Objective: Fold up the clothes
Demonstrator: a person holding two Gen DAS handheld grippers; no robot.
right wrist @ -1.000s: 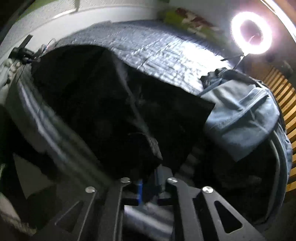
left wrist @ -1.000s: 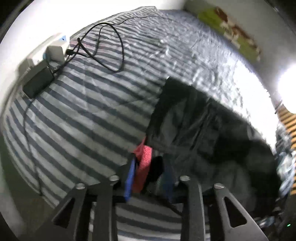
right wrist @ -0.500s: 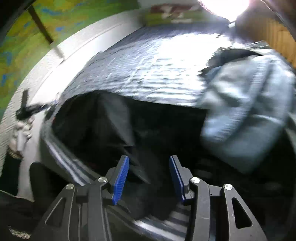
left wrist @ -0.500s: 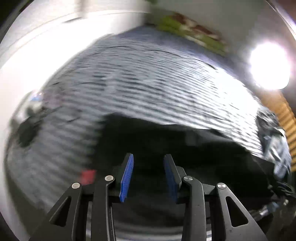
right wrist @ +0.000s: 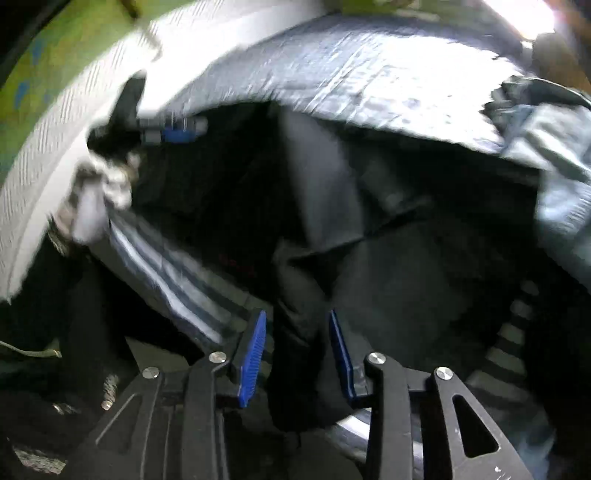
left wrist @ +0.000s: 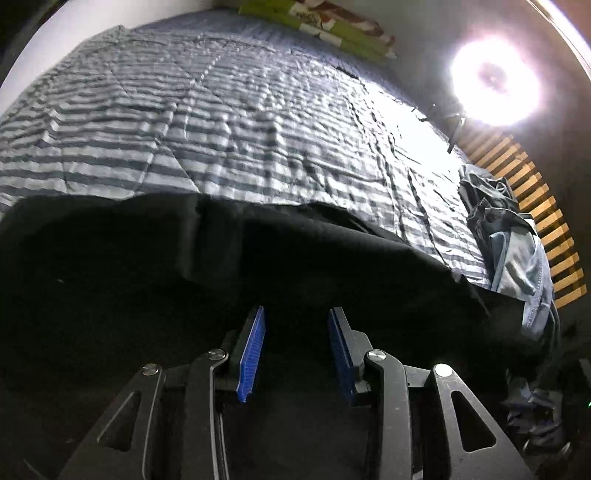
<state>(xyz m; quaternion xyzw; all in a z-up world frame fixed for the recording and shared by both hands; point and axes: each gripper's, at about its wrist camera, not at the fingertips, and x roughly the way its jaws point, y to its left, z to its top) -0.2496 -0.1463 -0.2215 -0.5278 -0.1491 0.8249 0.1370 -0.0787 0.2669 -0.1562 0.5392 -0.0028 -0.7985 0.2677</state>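
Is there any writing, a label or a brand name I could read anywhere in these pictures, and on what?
None can be read.
Printed box at the far edge of the striped bed cover: markings too small and blurred.
Black garment: a faint reddish mark, too blurred to tell whether it is lettering.

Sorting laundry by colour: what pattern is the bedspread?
Blue-grey and white stripes on the bedspread; left wrist view shows it best.

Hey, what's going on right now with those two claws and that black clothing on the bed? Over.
Left gripper open above the black garment, holding nothing. Right gripper closing, a fold between its pads, not pinched. Jeans beside it on the striped bedspread, clear of both.
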